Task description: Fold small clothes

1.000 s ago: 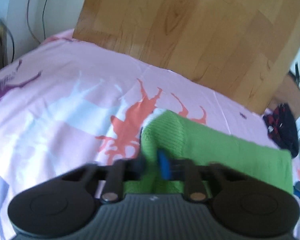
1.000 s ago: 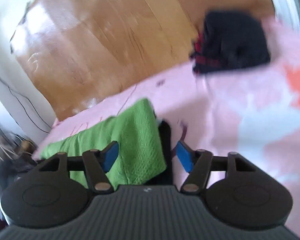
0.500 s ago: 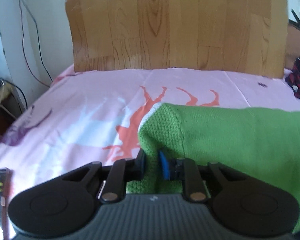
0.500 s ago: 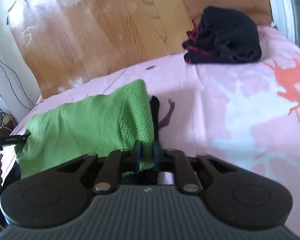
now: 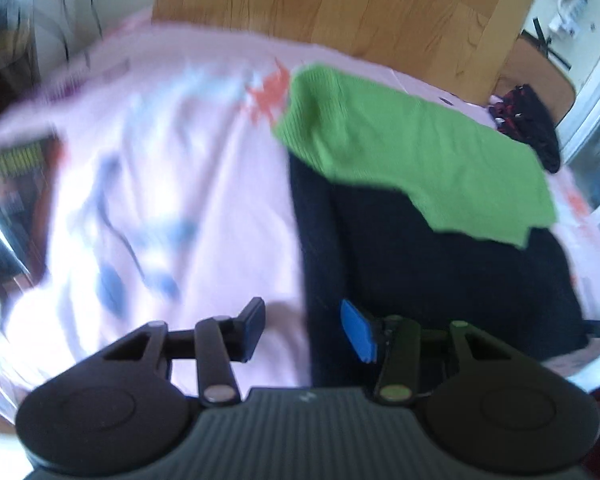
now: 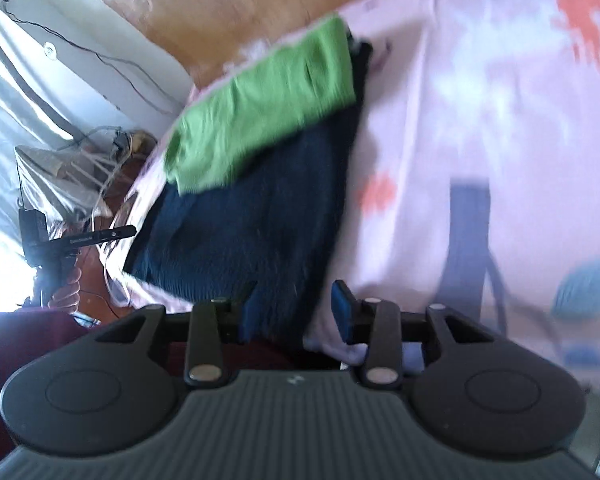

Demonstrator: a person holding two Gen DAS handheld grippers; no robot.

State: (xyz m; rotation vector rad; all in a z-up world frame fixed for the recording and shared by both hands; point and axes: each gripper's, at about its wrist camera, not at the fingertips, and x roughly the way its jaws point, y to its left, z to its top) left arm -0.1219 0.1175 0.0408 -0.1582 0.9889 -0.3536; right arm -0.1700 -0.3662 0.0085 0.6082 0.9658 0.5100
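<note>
The knitted garment (image 5: 400, 152), a green waffle-textured band folded over a fuzzy dark lower half, lies flat on the pink printed bedsheet (image 5: 204, 200) near the wooden headboard (image 5: 340, 4). Both the left gripper (image 5: 304, 330) and right gripper (image 6: 296, 310) are opening, pads off the cloth, straddling its near corners, with bare sheet to either side.

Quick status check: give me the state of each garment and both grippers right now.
Green part: folded over the dark part, lying flat, not held.
Dark part: spread flat on the pink sheet, near half uncovered.
Dark bundle: bunched up at the far end of the bed.
Left gripper: jaws opening, pads clamping nothing.
Right gripper: jaws opening, over the dark part's near corner, not pinching it.
</note>
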